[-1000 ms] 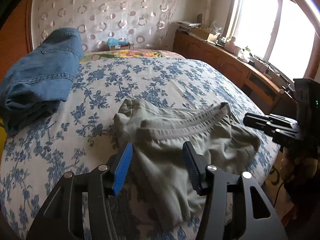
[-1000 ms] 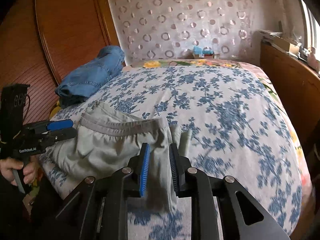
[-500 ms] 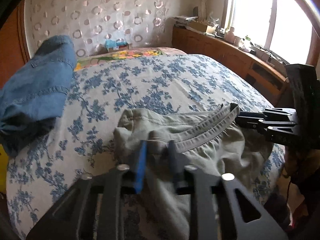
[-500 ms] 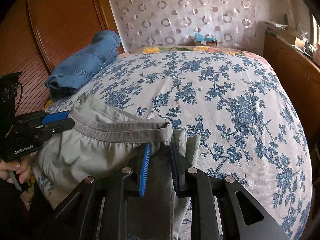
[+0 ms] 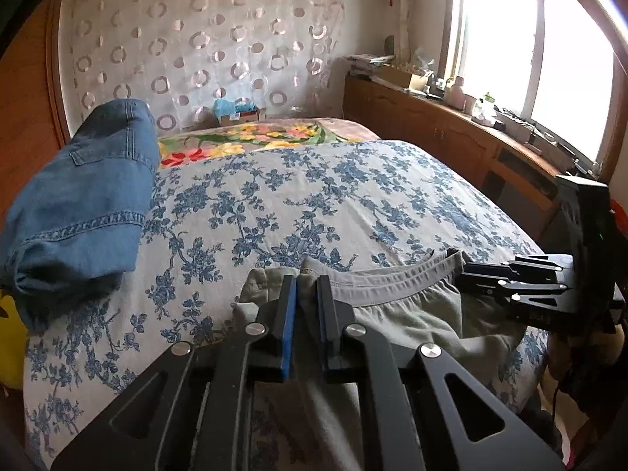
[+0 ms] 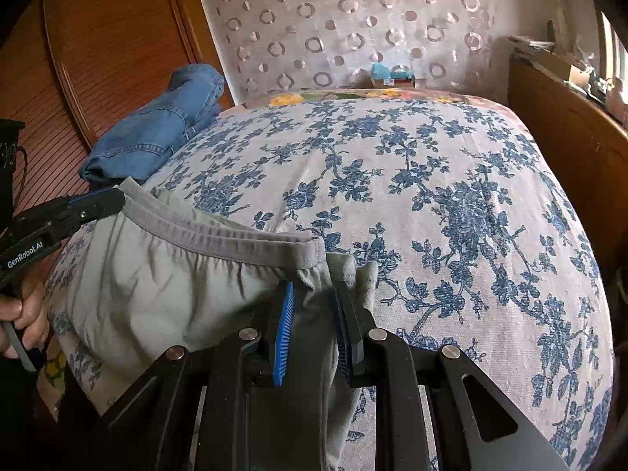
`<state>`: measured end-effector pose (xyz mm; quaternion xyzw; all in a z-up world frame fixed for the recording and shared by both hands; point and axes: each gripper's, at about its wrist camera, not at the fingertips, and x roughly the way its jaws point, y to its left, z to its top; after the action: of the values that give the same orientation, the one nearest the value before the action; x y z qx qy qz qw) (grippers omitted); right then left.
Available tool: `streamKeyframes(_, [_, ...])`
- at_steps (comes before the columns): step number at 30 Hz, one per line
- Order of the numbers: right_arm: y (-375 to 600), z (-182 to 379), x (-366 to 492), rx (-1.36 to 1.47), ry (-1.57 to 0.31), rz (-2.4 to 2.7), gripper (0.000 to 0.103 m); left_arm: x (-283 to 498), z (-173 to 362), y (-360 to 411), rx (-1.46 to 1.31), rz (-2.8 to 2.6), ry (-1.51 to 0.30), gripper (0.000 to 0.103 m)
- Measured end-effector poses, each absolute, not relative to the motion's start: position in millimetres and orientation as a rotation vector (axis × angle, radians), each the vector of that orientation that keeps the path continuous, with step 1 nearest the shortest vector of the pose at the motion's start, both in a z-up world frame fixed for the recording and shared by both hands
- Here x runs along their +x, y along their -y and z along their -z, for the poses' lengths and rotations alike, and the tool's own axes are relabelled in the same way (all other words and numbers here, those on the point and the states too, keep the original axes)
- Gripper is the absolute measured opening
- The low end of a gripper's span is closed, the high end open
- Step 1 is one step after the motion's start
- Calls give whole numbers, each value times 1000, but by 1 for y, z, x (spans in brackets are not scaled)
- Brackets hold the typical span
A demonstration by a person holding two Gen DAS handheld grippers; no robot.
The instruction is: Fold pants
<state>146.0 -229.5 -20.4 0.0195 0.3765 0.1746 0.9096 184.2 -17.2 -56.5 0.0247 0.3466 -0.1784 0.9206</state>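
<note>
Grey-green pants (image 6: 157, 282) lie at the bed's (image 6: 451, 204) near edge, waistband stretched between the grippers. The left gripper (image 5: 307, 298) has just been closing and pinches one waistband end; the right gripper (image 6: 312, 306) clamps the other. Only the right view shows the hand (image 6: 27, 314); pant legs cut off below.

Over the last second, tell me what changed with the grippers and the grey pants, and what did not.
The left gripper has just been closing: its jaws stood apart over the grey pants and now pinch the waistband at its left end. The band has been drawn taut between both grippers. The right gripper kept its hold on the other end. The folded jeans and the bedspread are unchanged.
</note>
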Motion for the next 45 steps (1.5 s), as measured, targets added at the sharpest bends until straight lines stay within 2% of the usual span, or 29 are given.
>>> streamKeyframes(4, [222,21,142,-2,-757,-334,21,186,58,17,35,369,-742,17])
streamKeyframes(6, [220,22,139,-15,-746,-325,21,184,59,18,39,380,-753,25])
streamKeyframes(8, [220,23,138,-19,-740,-324,21,179,58,17,24,406,-748,44])
streamKeyframes(13, [220,24,135,-40,-730,-324,21,169,64,19,51,397,-765,63])
streamKeyframes(25, [225,24,134,-31,-725,-335,22,167,101,4,56,330,-858,63])
streamKeyframes(40, [213,13,160,-113,-791,-325,22,166,106,5,49,336,-823,64])
streamKeyframes(45, [217,6,161,-101,-746,-281,22,165,107,6,50,336,-817,65])
